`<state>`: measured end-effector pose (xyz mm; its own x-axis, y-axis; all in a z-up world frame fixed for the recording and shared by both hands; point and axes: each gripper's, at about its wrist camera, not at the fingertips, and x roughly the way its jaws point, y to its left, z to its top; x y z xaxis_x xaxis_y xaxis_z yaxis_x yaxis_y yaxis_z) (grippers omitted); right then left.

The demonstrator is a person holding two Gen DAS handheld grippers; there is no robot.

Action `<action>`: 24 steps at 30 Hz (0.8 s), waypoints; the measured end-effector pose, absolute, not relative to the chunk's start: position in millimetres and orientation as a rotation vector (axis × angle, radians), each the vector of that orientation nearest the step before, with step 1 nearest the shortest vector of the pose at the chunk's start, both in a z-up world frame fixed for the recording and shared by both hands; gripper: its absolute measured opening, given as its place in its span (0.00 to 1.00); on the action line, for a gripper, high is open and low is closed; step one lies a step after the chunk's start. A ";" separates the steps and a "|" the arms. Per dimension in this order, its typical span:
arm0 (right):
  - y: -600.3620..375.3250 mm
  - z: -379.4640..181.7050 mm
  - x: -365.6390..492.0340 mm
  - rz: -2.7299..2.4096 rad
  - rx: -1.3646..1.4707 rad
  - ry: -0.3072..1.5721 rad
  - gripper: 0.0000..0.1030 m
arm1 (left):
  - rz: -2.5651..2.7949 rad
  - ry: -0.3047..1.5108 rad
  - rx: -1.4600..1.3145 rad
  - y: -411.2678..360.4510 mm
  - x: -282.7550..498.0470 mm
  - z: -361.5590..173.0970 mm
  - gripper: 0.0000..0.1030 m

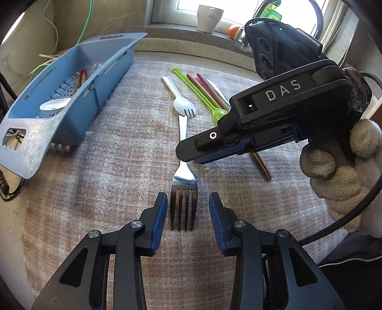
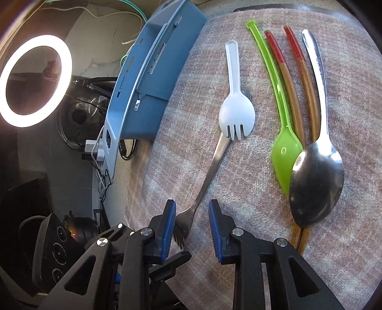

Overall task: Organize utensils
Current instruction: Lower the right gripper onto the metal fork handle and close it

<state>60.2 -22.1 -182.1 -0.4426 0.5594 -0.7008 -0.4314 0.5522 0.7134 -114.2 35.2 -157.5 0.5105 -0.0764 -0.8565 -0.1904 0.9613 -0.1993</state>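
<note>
A stainless-steel dinner fork lies flat on a pink-and-grey checked woven cloth spread over the speckled bench, its tines toward the left wrist camera and the end of its handle tucked against a white plastic spork; the left tongs hang low over the tines with their blue pads either side of them, narrowly parted and gripping nothing, a sliver of cloth visible between each pad and the fork; the right tongs, held in a hand in a cream knit glove, reach in from the right across the fork's handle, and in the right wrist view their pads straddle the neck of the fork just above the tines, likewise narrowly parted, with no pad seen pressing on the metal; to the right of the spork lie, side by side, a translucent lime-green plastic spoon, a pair of brown wooden chopsticks with red tops and a large stainless-steel spoon whose bowl overlaps the green spoon's bowl and covers the chopsticks; a long slotted blue plastic drainer basket stands at the left of the cloth, holding a white ceramic soup spoon and another red-topped stick; a white mug and an orange fruit sit on the windowsill behind.
</note>
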 end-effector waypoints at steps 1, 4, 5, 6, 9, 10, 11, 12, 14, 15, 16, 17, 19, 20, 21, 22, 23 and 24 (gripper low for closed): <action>-22.0 -183.6 59.9 1.125 0.115 1.697 0.23 | 0.068 1.035 -0.282 35.1 -113.8 -158.4 0.33; -21.4 -187.7 59.6 1.121 0.136 1.714 0.21 | 0.058 1.035 -0.274 33.4 -113.2 -161.6 0.30; -20.0 -188.8 58.5 1.119 0.142 1.717 0.21 | 0.059 1.035 -0.265 32.7 -113.1 -162.3 0.29; -19.3 -189.6 58.2 1.118 0.149 1.720 0.20 | 0.060 1.034 -0.255 32.3 -113.0 -162.9 0.28; -18.1 -191.0 57.8 1.112 0.154 1.721 0.19 | 0.062 1.024 -0.241 33.4 -112.4 -162.7 0.21; -17.7 -191.2 57.6 1.111 0.154 1.720 0.19 | 0.058 1.023 -0.244 34.0 -112.4 -162.7 0.21; -18.2 -190.8 57.9 1.109 0.155 1.719 0.18 | 0.053 1.021 -0.241 33.8 -112.3 -162.4 0.21; -19.2 -191.1 57.7 1.106 0.156 1.720 0.16 | 0.049 1.019 -0.235 33.3 -112.4 -161.9 0.21; -19.0 -192.2 56.0 1.101 0.169 1.728 0.13 | 0.041 1.014 -0.226 31.7 -112.2 -160.4 0.19; -20.6 -193.1 56.4 1.095 0.183 1.735 0.12 | 0.036 1.012 -0.224 31.5 -111.7 -159.8 0.18; -22.3 -194.2 56.8 1.089 0.194 1.741 0.11 | 0.031 1.011 -0.221 30.8 -111.9 -159.1 0.12; -23.4 -195.2 56.7 1.088 0.202 1.747 0.10 | 0.027 1.007 -0.220 30.1 -113.2 -157.6 0.10; -23.9 -194.8 54.9 1.095 0.200 1.746 0.10 | 0.023 1.011 -0.224 30.5 -113.0 -157.7 0.10; -24.0 -193.9 53.6 1.093 0.192 1.739 0.10 | 0.021 1.011 -0.224 30.9 -113.2 -158.6 0.10; -23.7 -193.6 52.9 1.090 0.190 1.733 0.10 | 0.020 1.009 -0.224 31.0 -113.8 -158.7 0.10; -23.6 -193.9 52.7 1.088 0.191 1.733 0.10 | 0.021 1.009 -0.227 31.4 -113.8 -159.2 0.10; -22.9 -194.4 52.7 1.087 0.190 1.733 0.10 | 0.021 1.010 -0.229 32.1 -113.6 -159.7 0.10; -22.6 -194.6 52.7 1.088 0.190 1.732 0.09 | 0.021 1.009 -0.227 32.6 -113.1 -159.9 0.10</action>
<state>52.7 -22.6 -194.6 -0.4520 0.5832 -0.6750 -0.3549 0.5767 0.7359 -113.1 32.6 -159.9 0.5347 -0.0870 -0.8406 -0.1224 0.9762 -0.1789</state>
